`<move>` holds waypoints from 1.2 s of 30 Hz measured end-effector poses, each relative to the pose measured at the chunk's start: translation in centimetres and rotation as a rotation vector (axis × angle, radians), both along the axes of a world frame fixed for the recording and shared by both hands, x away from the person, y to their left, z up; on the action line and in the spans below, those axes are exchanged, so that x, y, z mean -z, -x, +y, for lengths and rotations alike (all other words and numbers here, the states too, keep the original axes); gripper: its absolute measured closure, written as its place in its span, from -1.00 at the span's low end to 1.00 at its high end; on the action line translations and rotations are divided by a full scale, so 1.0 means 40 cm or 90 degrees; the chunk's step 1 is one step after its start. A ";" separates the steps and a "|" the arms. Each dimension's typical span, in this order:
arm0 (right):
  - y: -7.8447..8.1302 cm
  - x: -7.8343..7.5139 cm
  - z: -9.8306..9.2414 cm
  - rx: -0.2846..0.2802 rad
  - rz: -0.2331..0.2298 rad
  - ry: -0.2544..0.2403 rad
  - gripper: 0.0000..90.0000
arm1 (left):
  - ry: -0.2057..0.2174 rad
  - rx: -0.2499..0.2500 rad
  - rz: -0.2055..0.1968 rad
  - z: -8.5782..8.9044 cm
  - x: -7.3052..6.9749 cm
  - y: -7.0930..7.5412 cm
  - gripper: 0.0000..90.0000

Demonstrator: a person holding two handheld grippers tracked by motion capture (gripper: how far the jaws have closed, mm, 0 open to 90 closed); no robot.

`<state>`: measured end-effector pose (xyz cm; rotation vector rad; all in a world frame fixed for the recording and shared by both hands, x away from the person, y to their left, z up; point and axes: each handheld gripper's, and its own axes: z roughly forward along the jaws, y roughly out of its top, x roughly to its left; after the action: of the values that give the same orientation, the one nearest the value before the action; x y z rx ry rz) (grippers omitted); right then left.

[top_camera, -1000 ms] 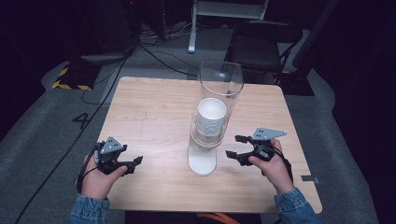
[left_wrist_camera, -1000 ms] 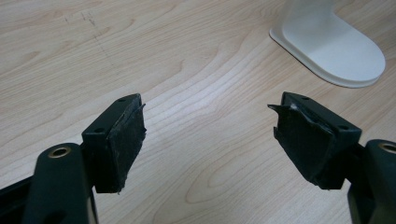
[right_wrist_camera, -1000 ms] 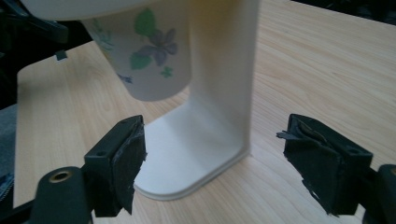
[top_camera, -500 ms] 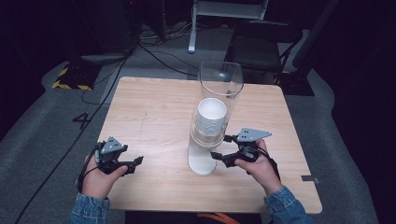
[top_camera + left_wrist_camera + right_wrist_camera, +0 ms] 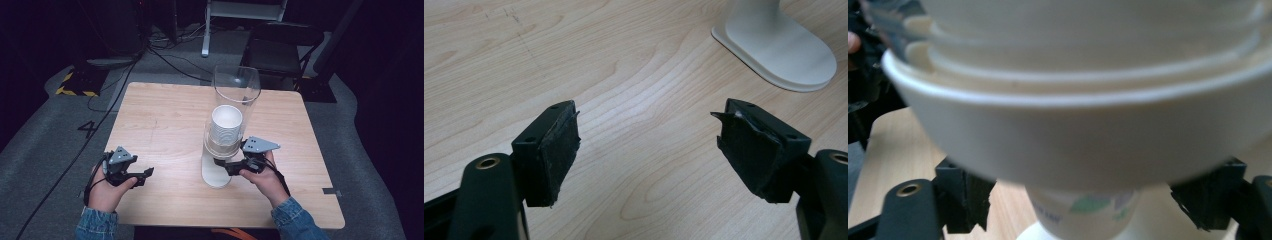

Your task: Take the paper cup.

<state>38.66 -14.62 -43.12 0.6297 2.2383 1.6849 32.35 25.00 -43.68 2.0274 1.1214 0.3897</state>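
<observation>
Cup dispenser (image 5: 220, 150) stands centre of the table (image 5: 165, 115), cup stack in a clear tube.

Right gripper (image 5: 223, 165) sits at the dispenser's underside, jaws wide either side of the lowest cup (image 5: 1083, 210), gripping nothing. Likely step: drawing a cup; next, close on it and pull down.

Left gripper (image 5: 148, 173) rests lower left, wide open, empty.

Cup print is blurred, unreadable.

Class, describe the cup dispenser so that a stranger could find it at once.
Start at the square wooden table. Near its middle stands a tall clear tube on a white base, holding a stack of white paper cups. It is the table's one upright thing; the right gripper reaches beneath it.
</observation>
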 end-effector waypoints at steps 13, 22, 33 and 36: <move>0.005 0.007 0.006 0.015 -0.018 -0.012 -0.33 | 0.002 -0.002 -0.001 -0.002 0.002 -0.001 -0.47; 0.005 0.013 0.005 0.013 -0.028 -0.012 -0.29 | 0.002 0.003 0.000 -0.002 0.003 -0.001 -0.47; 0.010 0.019 0.006 0.017 -0.025 -0.014 -0.29 | 0.005 0.004 0.003 -0.003 0.002 0.000 -0.47; 0.012 0.022 0.006 0.018 -0.024 -0.020 -0.28 | 0.009 0.006 0.005 -0.003 0.002 0.000 -0.47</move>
<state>38.19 -14.38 -44.01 0.6288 2.1720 1.7068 32.36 24.87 -43.77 2.0221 1.1160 0.3692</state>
